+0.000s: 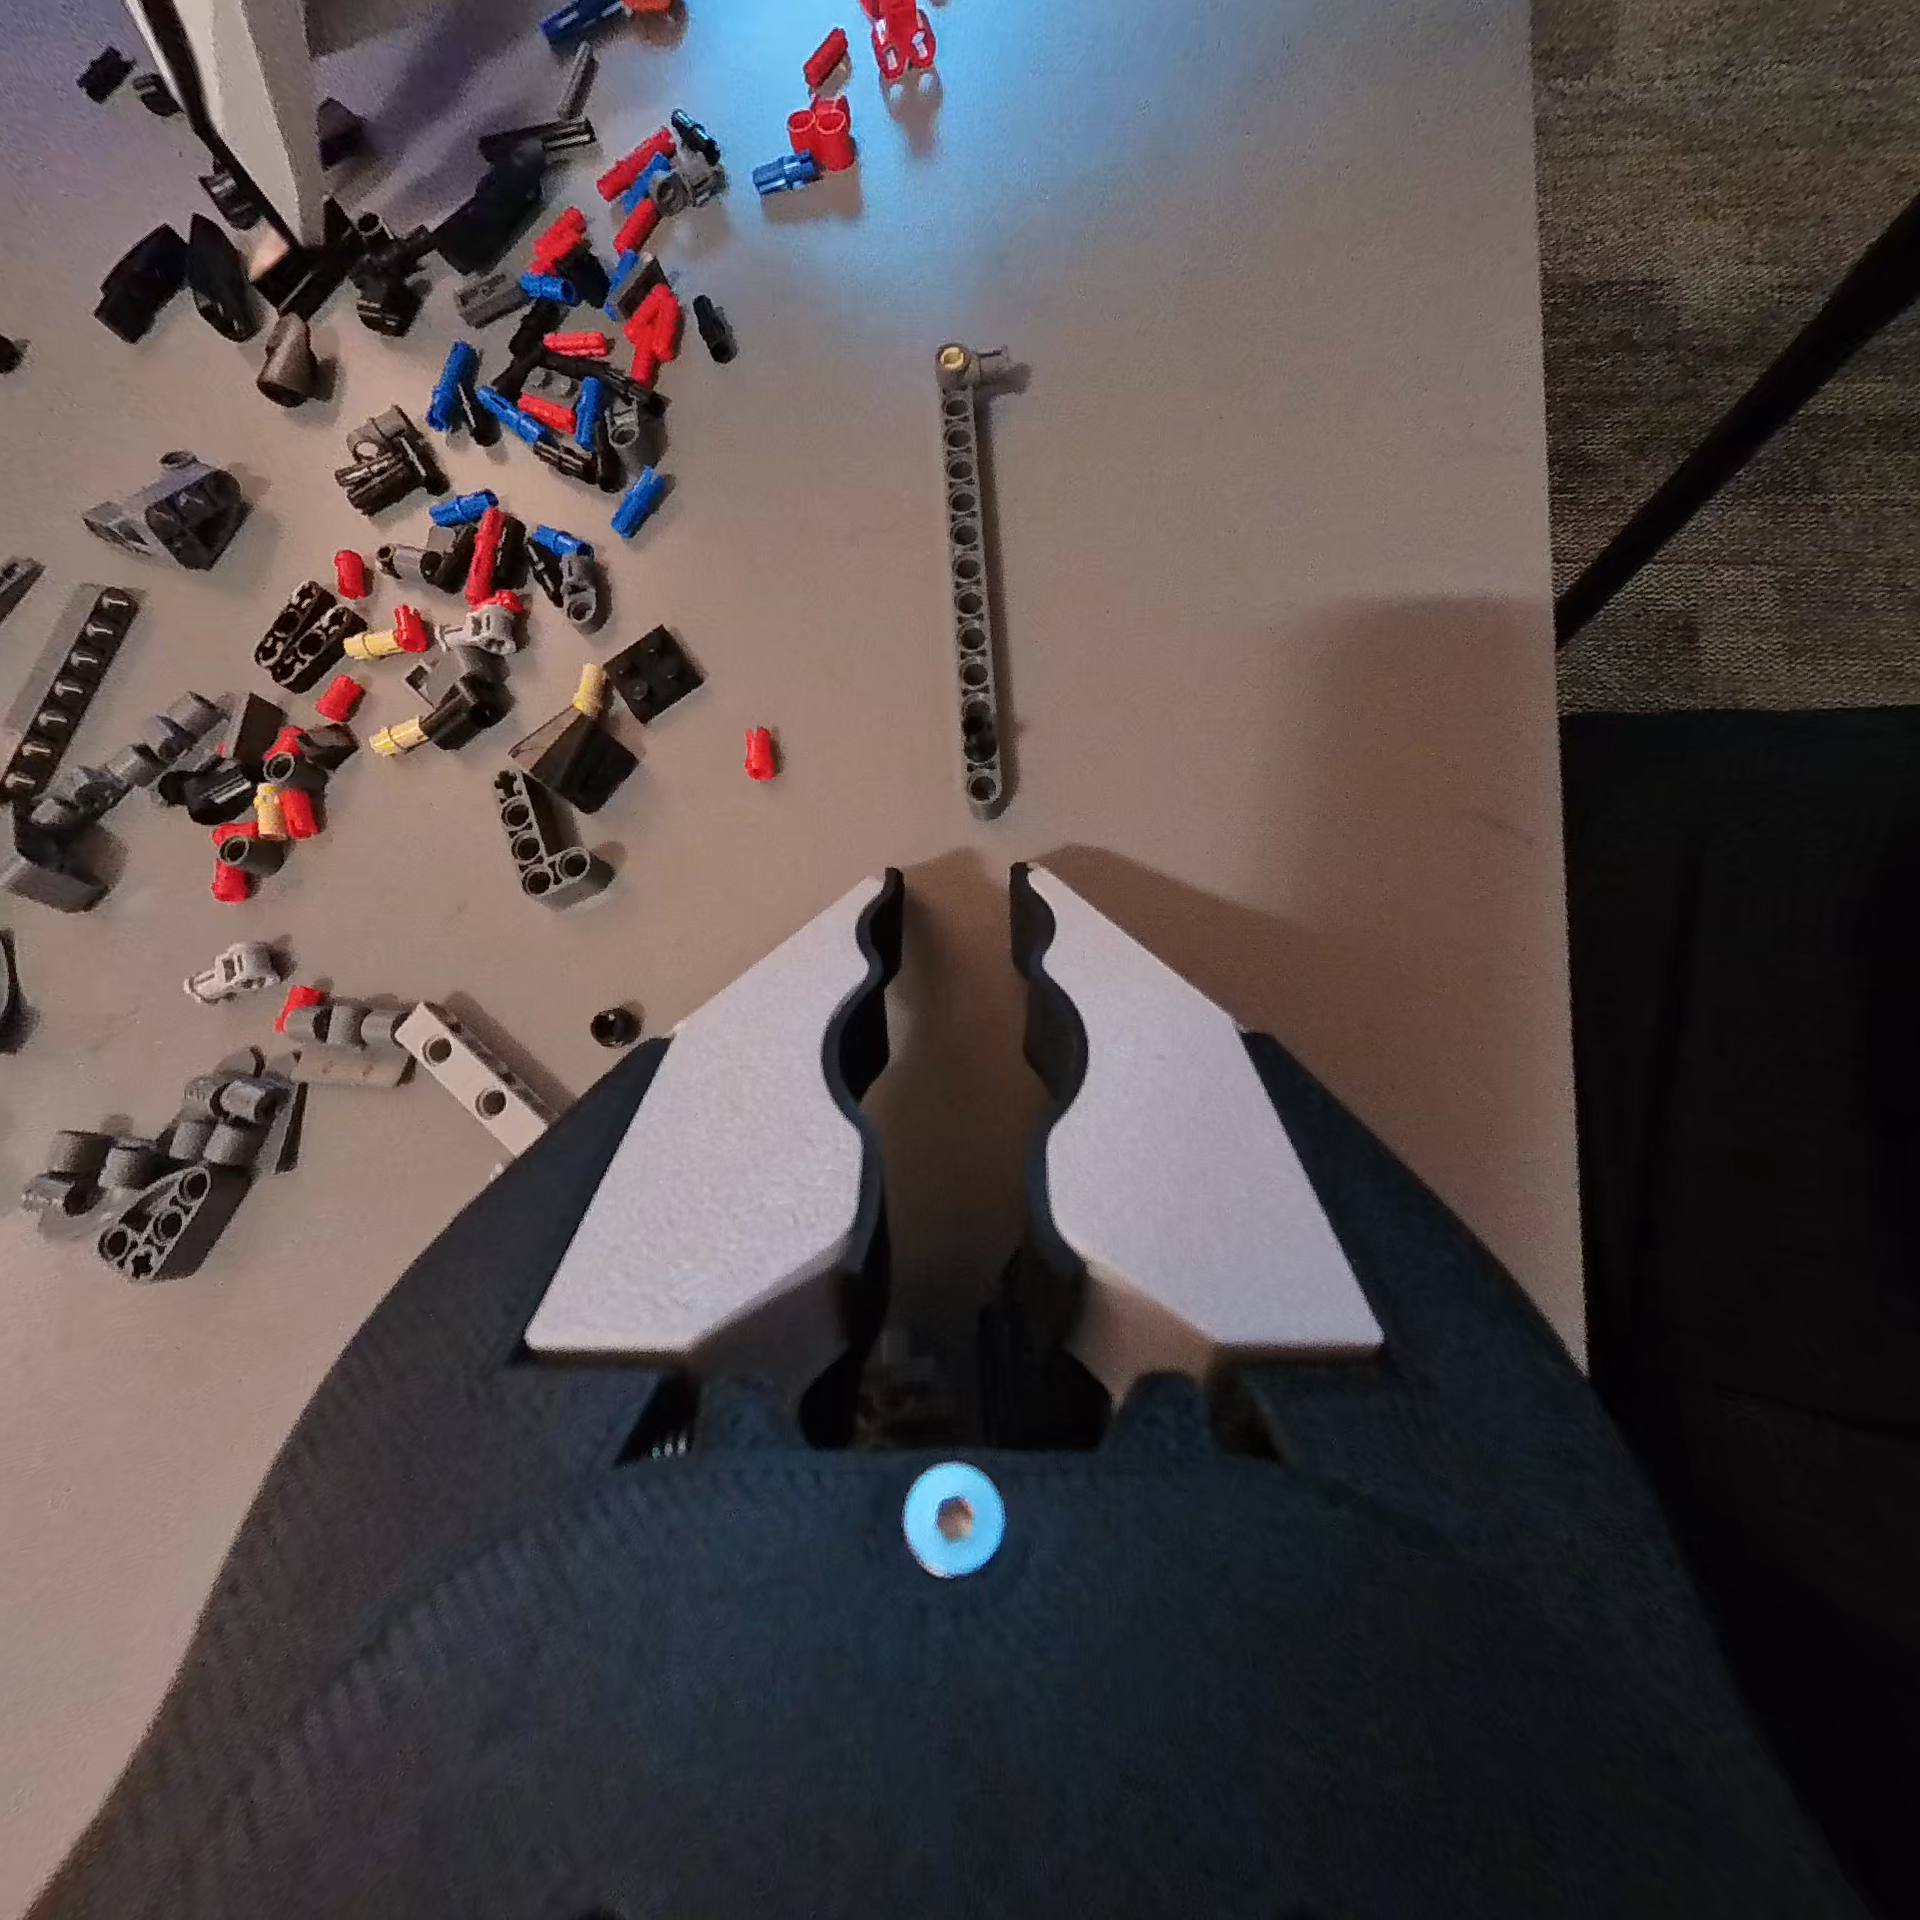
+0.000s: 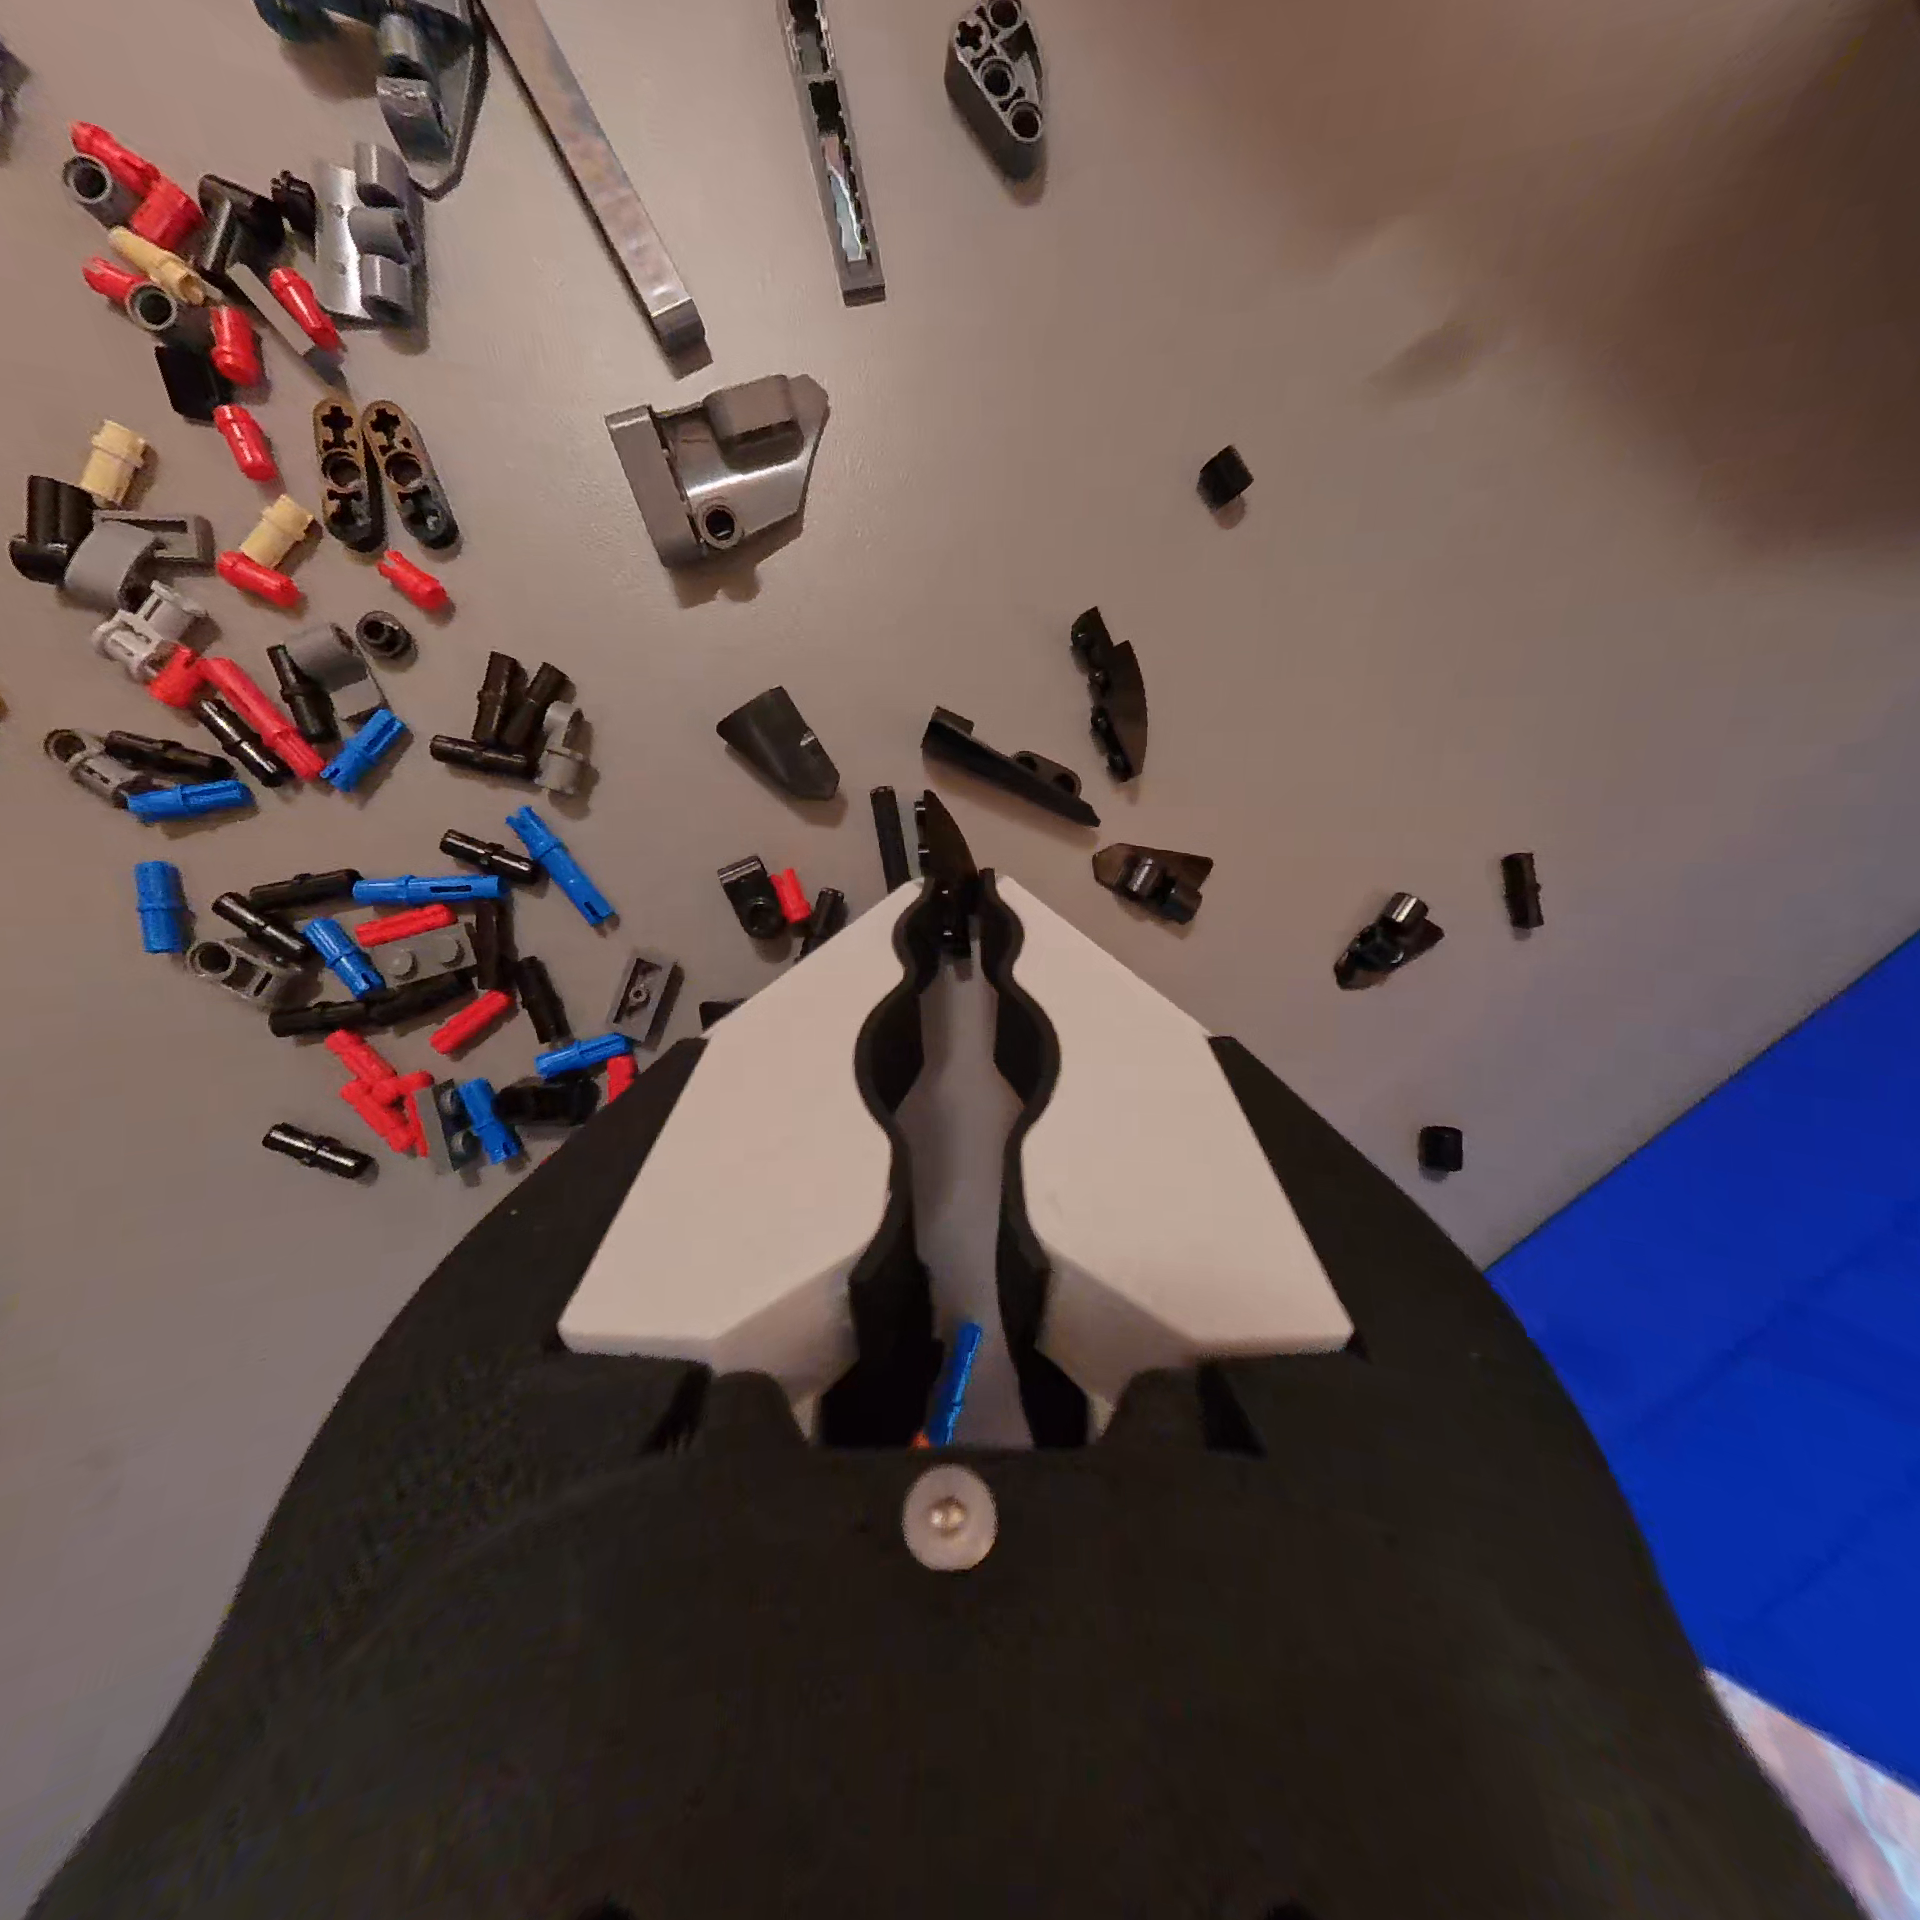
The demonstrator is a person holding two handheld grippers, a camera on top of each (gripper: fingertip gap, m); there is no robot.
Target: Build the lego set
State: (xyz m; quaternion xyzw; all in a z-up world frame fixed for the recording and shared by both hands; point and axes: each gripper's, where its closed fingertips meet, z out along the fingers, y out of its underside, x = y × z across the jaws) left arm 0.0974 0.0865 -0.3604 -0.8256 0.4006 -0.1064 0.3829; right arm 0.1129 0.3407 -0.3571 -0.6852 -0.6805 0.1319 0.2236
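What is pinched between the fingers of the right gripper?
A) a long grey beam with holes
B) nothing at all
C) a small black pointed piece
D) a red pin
C: in the right wrist view, the right gripper has its fingers closed on a small black pointed plastic piece that sticks out past the tips.

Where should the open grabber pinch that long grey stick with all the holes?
Probably near its near end, from above. The long grey stick lies flat and alone on the table, running straight ahead of the left gripper, so the open fingers can close across its narrow width.
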